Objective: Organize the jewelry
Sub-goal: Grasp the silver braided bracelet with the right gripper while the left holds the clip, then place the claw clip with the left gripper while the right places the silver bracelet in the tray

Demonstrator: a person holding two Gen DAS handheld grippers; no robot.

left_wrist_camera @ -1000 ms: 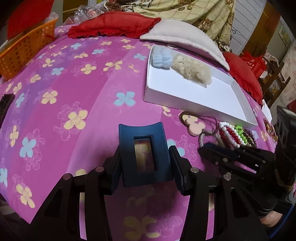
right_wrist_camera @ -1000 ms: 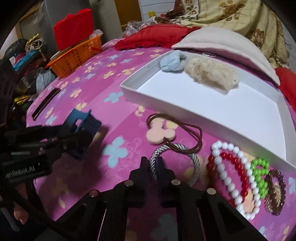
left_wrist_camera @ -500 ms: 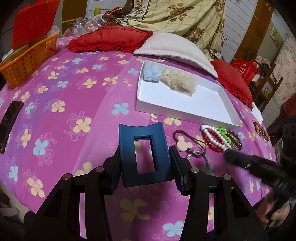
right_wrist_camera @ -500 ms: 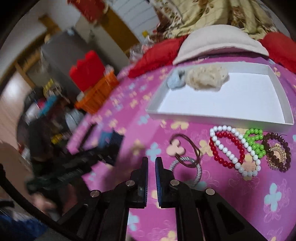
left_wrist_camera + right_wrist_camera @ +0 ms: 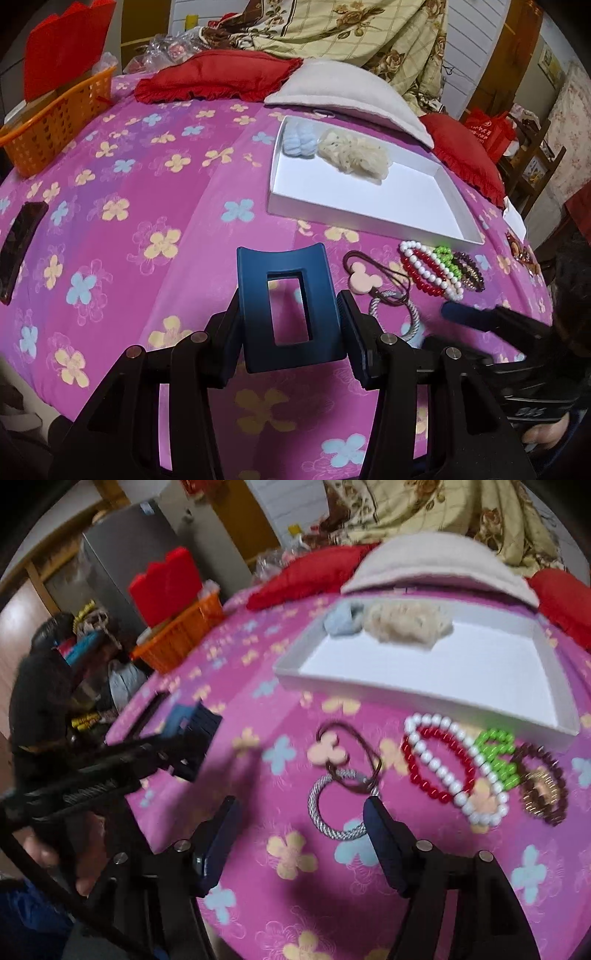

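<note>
My left gripper (image 5: 290, 314) is shut on a dark blue hair claw clip (image 5: 288, 306) and holds it above the pink flowered bedspread. My right gripper (image 5: 301, 830) is open and empty, above a silver rope bracelet (image 5: 334, 805) that lies between its fingers. Beside the bracelet lie a brown cord with a mouse-shaped charm (image 5: 328, 751), bead bracelets in white, red and green (image 5: 454, 760) and a brown bead bracelet (image 5: 543, 786). A white tray (image 5: 280, 206) holds a blue scrunchie (image 5: 299, 140) and a cream scrunchie (image 5: 354, 155).
An orange basket (image 5: 51, 125) stands at the bed's far left edge. A dark hair clip (image 5: 20, 243) lies at the left. Red cushions (image 5: 218, 79) and a white pillow (image 5: 351, 96) lie behind the tray. The bed edge runs close below both grippers.
My right gripper has opened from shut and come down over the silver rope bracelet. My left gripper still holds the blue claw clip and has risen a little.
</note>
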